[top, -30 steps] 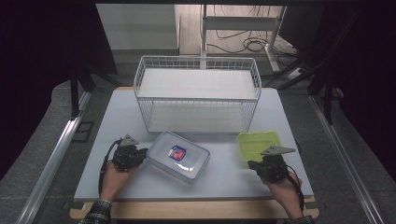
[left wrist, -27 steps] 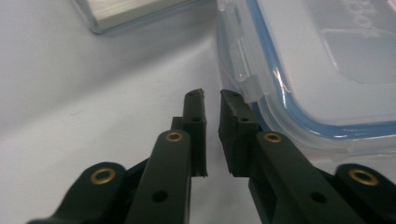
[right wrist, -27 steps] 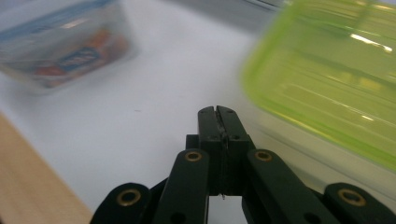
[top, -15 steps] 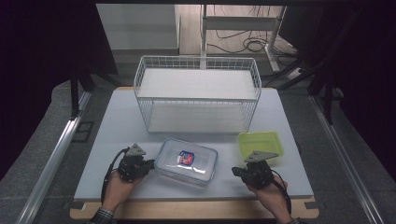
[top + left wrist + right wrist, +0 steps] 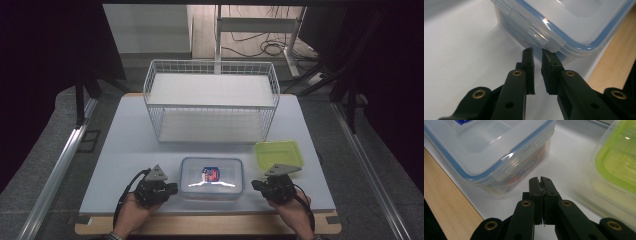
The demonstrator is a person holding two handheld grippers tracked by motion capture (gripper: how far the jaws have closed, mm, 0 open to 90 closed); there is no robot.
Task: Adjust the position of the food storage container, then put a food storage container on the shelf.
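Near the front edge: clear container point(image 5: 212, 178) sits flat on the table point(image 5: 125, 150), between the two grippers, lid on.
Left gripper point(image 5: 537, 53): jaws a narrow slit apart, holding nothing, tips right at the container's side latch point(image 5: 537, 31).
Right gripper point(image 5: 540, 180): jaws pressed together, empty, just short of the container's other end.
Step, as I judge it: working the latches. Best to slip a tip under the flap and lever outward, steadying the box from the far side so it does not slide.
Container's look: see-through body, blue seal round the lid, red-and-blue label.
Right of it: green lid point(image 5: 278, 153).
Behind: white wire basket point(image 5: 212, 102).
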